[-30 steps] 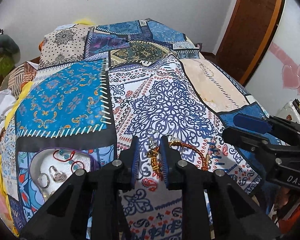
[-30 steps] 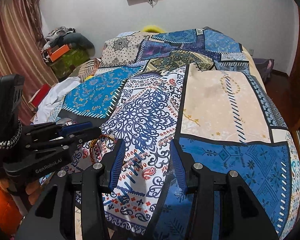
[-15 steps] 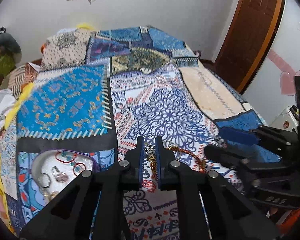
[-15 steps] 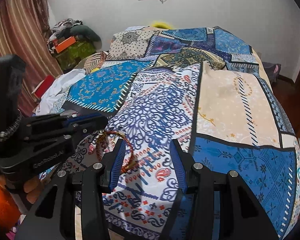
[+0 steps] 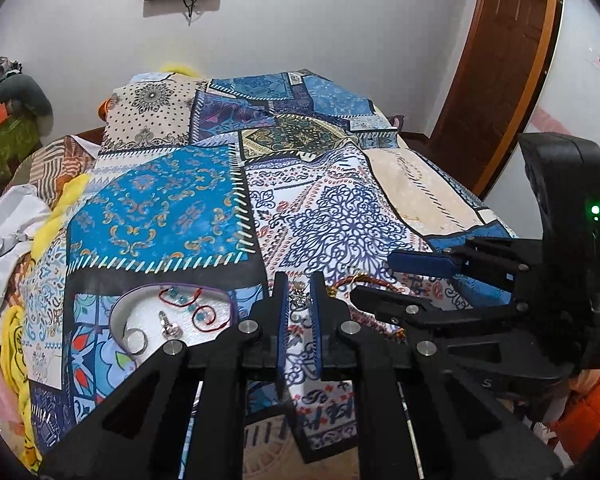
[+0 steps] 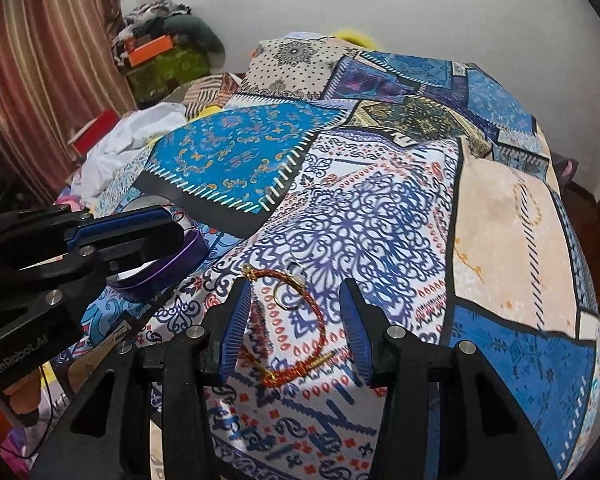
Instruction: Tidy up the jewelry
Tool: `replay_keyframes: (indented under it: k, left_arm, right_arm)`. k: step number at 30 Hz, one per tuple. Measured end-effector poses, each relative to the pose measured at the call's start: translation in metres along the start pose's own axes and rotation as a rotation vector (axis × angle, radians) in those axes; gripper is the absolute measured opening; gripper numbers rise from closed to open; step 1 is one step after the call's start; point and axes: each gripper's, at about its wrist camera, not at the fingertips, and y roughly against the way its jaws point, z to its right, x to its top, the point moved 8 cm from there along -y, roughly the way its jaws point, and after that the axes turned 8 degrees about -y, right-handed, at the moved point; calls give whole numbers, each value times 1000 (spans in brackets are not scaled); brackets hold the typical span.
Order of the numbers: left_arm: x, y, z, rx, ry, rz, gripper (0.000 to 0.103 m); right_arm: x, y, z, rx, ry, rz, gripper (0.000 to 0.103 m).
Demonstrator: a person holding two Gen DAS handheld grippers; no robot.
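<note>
Roughly, left to right: purple-rimmed tray already holds a red cord piece, a ring and a charm. Left gripper is pinched narrow on a small silver earring, lifted just right of the tray. Right gripper is wide, straddling the red-gold bracelet on the bedspread. Risk: the tiny earring slips from the pads, lost in busy print.
</note>
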Motion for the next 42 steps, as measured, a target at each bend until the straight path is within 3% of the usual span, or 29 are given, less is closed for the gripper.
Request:
replay_keyframes:
  k: [6, 15, 28, 42]
  left_arm:
    - [-5, 2, -3, -9, 18, 4, 9]
    - [-2, 8, 4, -15, 6, 19, 9]
    - [3, 30, 3, 13, 3, 45, 9]
    - [12, 69, -20, 69, 22, 114, 9]
  right_arm:
    - [-2, -10, -5, -12, 29, -27, 39]
    - [-1, -14, -1, -1, -6, -26, 9]
    - [8, 17, -5, 3, -18, 58, 9]
    - [33, 57, -48, 37, 38, 171, 9]
